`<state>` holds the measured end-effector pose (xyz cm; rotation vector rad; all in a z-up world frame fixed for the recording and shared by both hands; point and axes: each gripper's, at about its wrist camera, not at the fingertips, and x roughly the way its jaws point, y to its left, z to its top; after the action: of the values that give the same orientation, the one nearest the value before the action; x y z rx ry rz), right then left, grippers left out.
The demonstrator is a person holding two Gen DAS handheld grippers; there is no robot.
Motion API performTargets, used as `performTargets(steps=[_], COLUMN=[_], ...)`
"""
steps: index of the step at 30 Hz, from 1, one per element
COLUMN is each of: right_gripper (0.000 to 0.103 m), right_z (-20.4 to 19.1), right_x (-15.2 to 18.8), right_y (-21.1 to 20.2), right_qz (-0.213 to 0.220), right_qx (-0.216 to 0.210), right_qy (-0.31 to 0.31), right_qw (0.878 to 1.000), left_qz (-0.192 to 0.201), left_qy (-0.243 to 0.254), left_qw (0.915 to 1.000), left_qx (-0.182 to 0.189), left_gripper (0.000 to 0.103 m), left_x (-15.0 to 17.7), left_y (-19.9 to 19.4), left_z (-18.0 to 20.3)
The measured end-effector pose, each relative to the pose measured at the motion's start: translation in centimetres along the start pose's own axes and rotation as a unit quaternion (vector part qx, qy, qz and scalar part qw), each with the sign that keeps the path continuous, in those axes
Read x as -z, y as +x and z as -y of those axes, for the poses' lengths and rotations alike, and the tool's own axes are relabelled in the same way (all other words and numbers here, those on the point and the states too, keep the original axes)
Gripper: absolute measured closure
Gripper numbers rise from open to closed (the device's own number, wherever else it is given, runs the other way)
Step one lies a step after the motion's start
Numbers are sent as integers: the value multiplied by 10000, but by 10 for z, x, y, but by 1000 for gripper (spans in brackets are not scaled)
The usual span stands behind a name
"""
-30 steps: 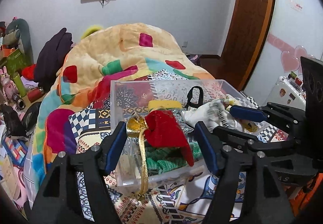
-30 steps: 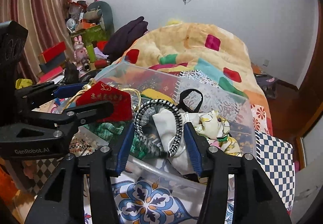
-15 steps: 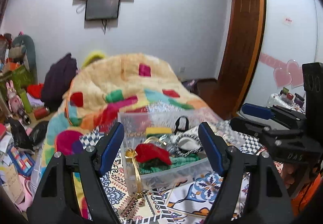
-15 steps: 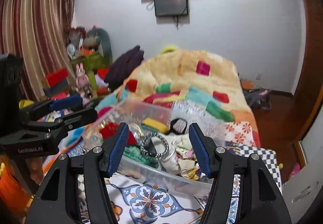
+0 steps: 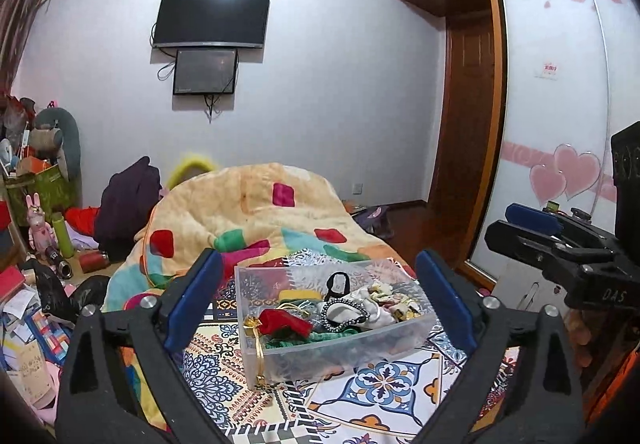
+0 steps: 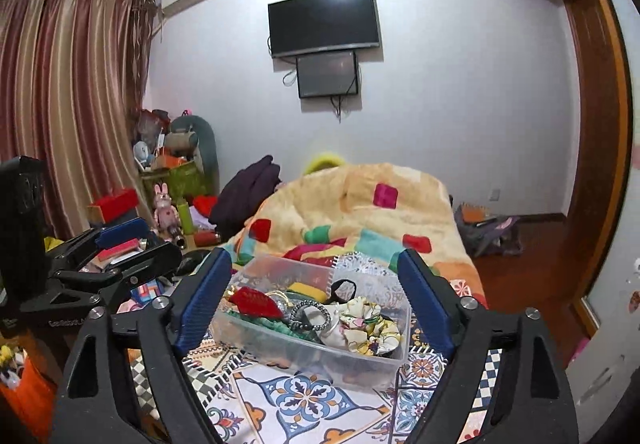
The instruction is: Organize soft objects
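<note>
Left wrist view: I am holding the left gripper [image 5: 320, 296] above the patterned bedspread [image 5: 384, 384], fingers spread wide and gripping nothing. The clear plastic bin [image 5: 340, 354] is sitting on the bedspread between the fingertips in view, well apart from them. The bin is holding a red pouch [image 5: 280, 324] with a gold cord hanging over its near left corner, a black-and-white hair ring [image 5: 344, 314] and a floral scrunchie [image 5: 390, 296]. A heaped orange quilt [image 5: 256, 211] is lying behind the bin. The right gripper [image 5: 560, 240] is showing at the right edge.

Right wrist view: I am holding the right gripper [image 6: 316, 300] spread wide, empty, framing the bin [image 6: 360, 362]. The left gripper [image 6: 120, 244] is intruding at the left. Curtains [image 6: 68, 103] and a wall television [image 6: 324, 21] are standing beyond the bed.
</note>
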<state>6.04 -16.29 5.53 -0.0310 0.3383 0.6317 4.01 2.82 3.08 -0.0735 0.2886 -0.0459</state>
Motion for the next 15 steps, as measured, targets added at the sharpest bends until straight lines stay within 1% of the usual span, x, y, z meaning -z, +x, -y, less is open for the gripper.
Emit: performTargets(steps=[4, 15], right_gripper=[17, 17], right_z=[-1, 6], right_x=[5, 18], right_y=[-2, 2], right_qz=[25, -40], right_qx=[-2, -20], right_qy=[-1, 116], right_qw=[10000, 9999], left_qz=[67, -3], left_qy=[27, 123], left_qw=[10000, 9999], left_qx=[-55, -116], left_gripper=[1, 1], left_x=[4, 15], left_y=[-7, -1], left_z=[5, 10])
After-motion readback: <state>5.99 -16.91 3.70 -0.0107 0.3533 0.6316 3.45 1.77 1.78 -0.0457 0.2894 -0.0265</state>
